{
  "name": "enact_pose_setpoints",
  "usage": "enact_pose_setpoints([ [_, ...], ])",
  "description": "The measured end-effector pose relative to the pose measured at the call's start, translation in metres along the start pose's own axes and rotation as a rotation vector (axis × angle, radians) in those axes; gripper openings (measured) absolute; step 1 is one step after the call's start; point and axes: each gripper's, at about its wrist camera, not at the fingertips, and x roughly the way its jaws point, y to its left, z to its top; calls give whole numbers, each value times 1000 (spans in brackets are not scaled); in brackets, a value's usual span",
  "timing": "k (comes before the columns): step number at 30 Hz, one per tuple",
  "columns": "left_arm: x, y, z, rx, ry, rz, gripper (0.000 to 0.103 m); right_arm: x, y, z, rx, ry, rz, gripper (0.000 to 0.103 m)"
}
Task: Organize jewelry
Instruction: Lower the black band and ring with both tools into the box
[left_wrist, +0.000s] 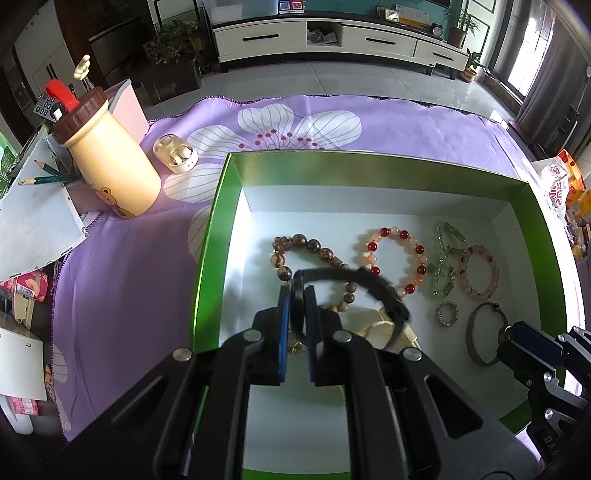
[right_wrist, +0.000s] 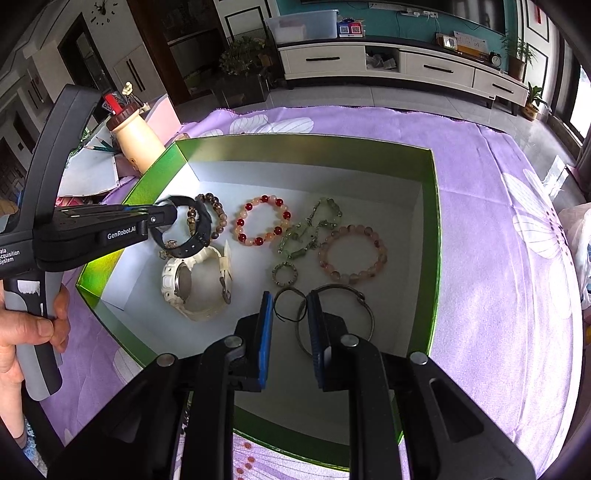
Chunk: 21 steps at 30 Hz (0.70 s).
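Green card walls frame the box (right_wrist: 436, 229) we are filling, set on a purple flowered cloth over the surface. At the left of the right wrist view, our left hand-held gripper (right_wrist: 162, 218) reaches in level from the frame edge, its pads clamped on a black band (right_wrist: 192, 236); the band hangs as a loop just above the brown bead bracelet (right_wrist: 212, 210) and the white watch (right_wrist: 195, 284). In the left wrist view the same band (left_wrist: 369, 288) curves off to the right from between the blue pads, blurred along its far side.

Moving right across the white floor we see the red and peach bracelet (right_wrist: 264, 219), a pale green chain (right_wrist: 310, 232), a small ring (right_wrist: 284, 274) and a pink bead bracelet (right_wrist: 352, 254).

Lower centre, our right hand-held gripper (right_wrist: 290, 314) stands with its pads a little apart, straddling a thin dark hoop (right_wrist: 290, 304); whether the pads press on it we cannot tell. A metal bangle (right_wrist: 340, 317) lies just right of that, partly behind the right pad.

For the band, the open floor lies below and left of the watch, nearest the left hand; its long axis runs left to right. The near wall of the box is cut off by both tools.
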Motion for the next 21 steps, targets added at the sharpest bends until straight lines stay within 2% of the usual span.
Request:
enact_pose_setpoints([
  [21, -8, -7, 0, 30, -20, 8, 8, 3, -1, 0, 11, 2, 2, 19],
])
